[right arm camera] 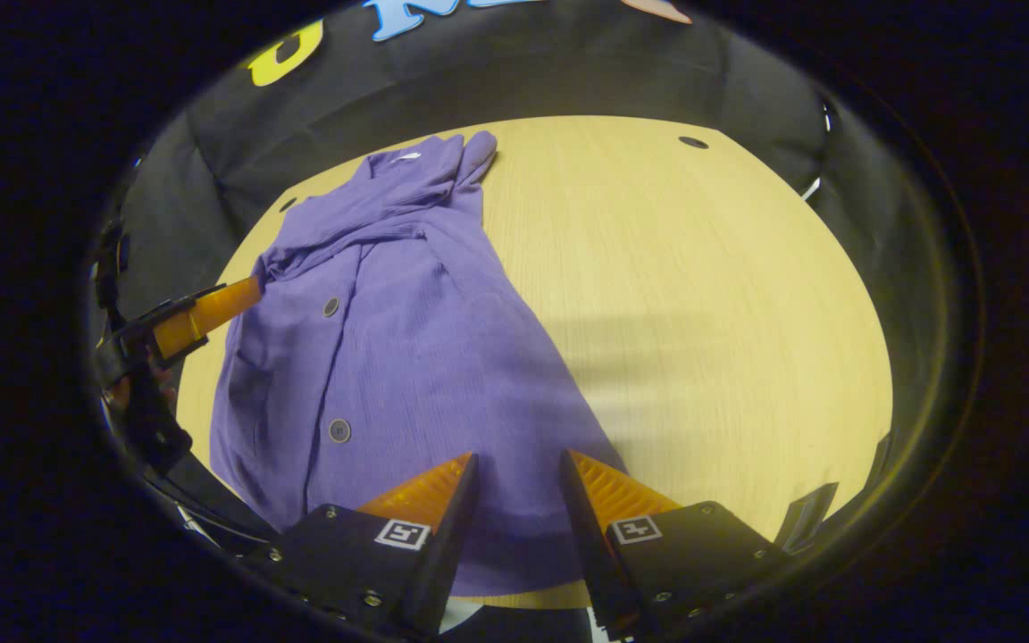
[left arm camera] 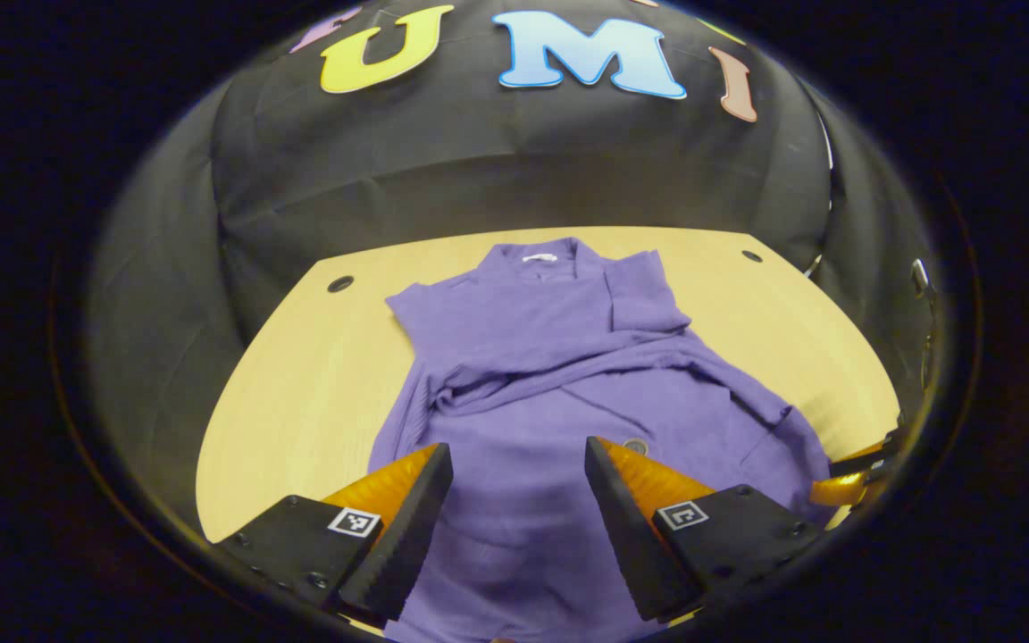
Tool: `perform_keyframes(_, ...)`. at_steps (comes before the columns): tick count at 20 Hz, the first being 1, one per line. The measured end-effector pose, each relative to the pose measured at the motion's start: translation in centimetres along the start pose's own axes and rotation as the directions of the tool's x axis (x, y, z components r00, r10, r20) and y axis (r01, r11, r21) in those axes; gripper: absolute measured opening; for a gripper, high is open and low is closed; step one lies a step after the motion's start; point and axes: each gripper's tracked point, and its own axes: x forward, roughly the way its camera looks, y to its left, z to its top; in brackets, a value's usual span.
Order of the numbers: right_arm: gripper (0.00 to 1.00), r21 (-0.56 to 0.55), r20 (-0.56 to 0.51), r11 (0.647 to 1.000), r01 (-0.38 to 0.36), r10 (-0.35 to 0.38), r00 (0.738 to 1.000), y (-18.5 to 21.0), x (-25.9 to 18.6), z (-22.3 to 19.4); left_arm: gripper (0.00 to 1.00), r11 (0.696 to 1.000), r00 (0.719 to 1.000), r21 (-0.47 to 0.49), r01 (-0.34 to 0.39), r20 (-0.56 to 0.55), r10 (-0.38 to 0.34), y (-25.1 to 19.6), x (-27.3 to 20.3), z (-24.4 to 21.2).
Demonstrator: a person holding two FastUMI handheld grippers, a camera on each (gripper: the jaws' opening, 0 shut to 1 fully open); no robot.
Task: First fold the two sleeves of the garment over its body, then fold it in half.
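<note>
Left gripper (left arm camera: 514, 500) and right gripper (right arm camera: 519, 505), both with fingers apart, poised over the hem end of the purple garment (left arm camera: 559, 375), which lies flat on the wooden table (right arm camera: 702, 295); both sleeves appear folded across its body ahead of the fingers, collar farthest away

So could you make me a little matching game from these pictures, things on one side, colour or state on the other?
Things:
1. cardigan
2. table
3. left tongs
4. sleeves

Colour or state:
A. pale wood
B. open above the hem
C. purple, lying flat
D. already folded across the body

Pairs: 1-C, 2-A, 3-B, 4-D. The right tongs are open too, near the cardigan's bottom edge.
</note>
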Motion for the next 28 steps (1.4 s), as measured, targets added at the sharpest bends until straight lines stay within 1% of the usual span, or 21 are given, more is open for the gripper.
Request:
perform_keyframes(1,0.59,-0.011,-0.007,1.000,0.008,-0.009,1.000,0.0,0.2,-0.1,0.97,1.000,1.000,-0.002,-0.006,-0.010,0.006,0.3,-0.7,-0.9)
perform_keyframes(2,0.59,-0.021,-0.013,1.000,0.013,-0.013,1.000,0.1,0.4,-0.2,0.97,1.000,1.000,-0.005,-0.015,-0.023,0.015,0.7,-1.4,-1.8)
perform_keyframes(3,0.55,-0.028,-0.020,0.999,0.019,-0.020,1.000,0.2,0.6,-0.3,0.97,1.000,0.999,-0.009,-0.023,-0.032,0.023,1.1,-2.1,-2.7)
perform_keyframes(4,0.59,-0.035,-0.028,0.999,0.026,-0.027,0.999,0.2,0.7,-0.6,0.97,0.999,0.998,-0.016,-0.031,-0.046,0.030,1.5,-2.6,-3.7)
perform_keyframes(7,0.60,-0.060,-0.040,0.997,0.051,-0.054,0.998,0.2,0.9,-0.8,0.97,0.998,0.995,-0.025,-0.050,-0.087,0.048,2.3,-4.0,-6.4)
perform_keyframes(8,0.60,-0.071,-0.050,0.996,0.061,-0.065,0.997,0.0,0.9,-1.1,1.00,0.998,0.993,-0.024,-0.058,-0.101,0.056,2.6,-4.4,-7.4)
perform_keyframes(10,0.60,-0.089,-0.055,0.993,0.072,-0.077,0.996,0.0,1.0,-1.3,1.00,0.997,0.989,-0.029,-0.078,-0.128,0.073,4.0,-5.1,-8.9)
perform_keyframes(11,0.60,-0.096,-0.063,0.992,0.076,-0.082,0.995,-0.1,1.0,-1.6,0.97,0.996,0.987,-0.035,-0.084,-0.138,0.078,4.2,-5.5,-9.6)
perform_keyframes(12,0.61,-0.101,-0.063,0.991,0.082,-0.089,0.994,-0.1,1.0,-1.5,1.00,0.995,0.985,-0.039,-0.091,-0.150,0.084,4.4,-5.7,-10.3)
perform_keyframes(13,0.62,-0.105,-0.067,0.991,0.086,-0.094,0.993,-0.1,1.0,-1.6,1.00,0.995,0.983,-0.040,-0.095,-0.161,0.088,4.6,-5.8,-11.1)
perform_keyframes(14,0.62,-0.105,-0.072,0.990,0.090,-0.098,0.993,-0.1,1.0,-1.5,0.96,0.994,0.980,-0.041,-0.101,-0.175,0.092,4.7,-5.8,-11.8)
perform_keyframes(17,0.63,-0.097,-0.083,0.991,0.093,-0.101,0.991,-0.2,1.0,-1.5,0.97,0.994,0.974,-0.030,-0.109,-0.204,0.100,5.0,-5.5,-13.1)
perform_keyframes(20,0.63,-0.092,-0.089,0.991,0.095,-0.103,0.991,-0.2,1.0,-1.5,0.97,0.995,0.972,-0.041,-0.093,-0.220,0.081,4.7,-5.5,-13.6)
perform_keyframes(23,0.63,-0.091,-0.095,0.991,0.098,-0.106,0.990,-0.2,1.1,-1.5,0.91,0.993,0.974,-0.095,-0.066,-0.221,0.044,4.3,-5.6,-13.8)
perform_keyframes(24,0.62,-0.089,-0.101,0.991,0.098,-0.107,0.989,-0.2,1.0,-1.6,0.87,0.994,0.973,-0.094,-0.064,-0.226,0.041,4.3,-5.5,-13.8)
perform_keyframes(25,0.63,-0.090,-0.105,0.991,0.097,-0.106,0.989,-0.2,0.9,-1.5,0.87,0.995,0.971,-0.084,-0.056,-0.235,0.035,4.3,-5.5,-13.8)
perform_keyframes(27,0.63,-0.086,-0.101,0.992,0.093,-0.101,0.990,-0.2,0.9,-1.3,0.80,0.996,0.971,-0.077,-0.036,-0.239,0.017,3.4,-4.9,-13.7)
perform_keyframes(28,0.44,-0.088,-0.103,0.992,0.090,-0.099,0.990,-0.1,1.1,-1.3,0.75,0.997,0.972,-0.075,-0.034,-0.235,0.015,3.4,-4.9,-13.5)
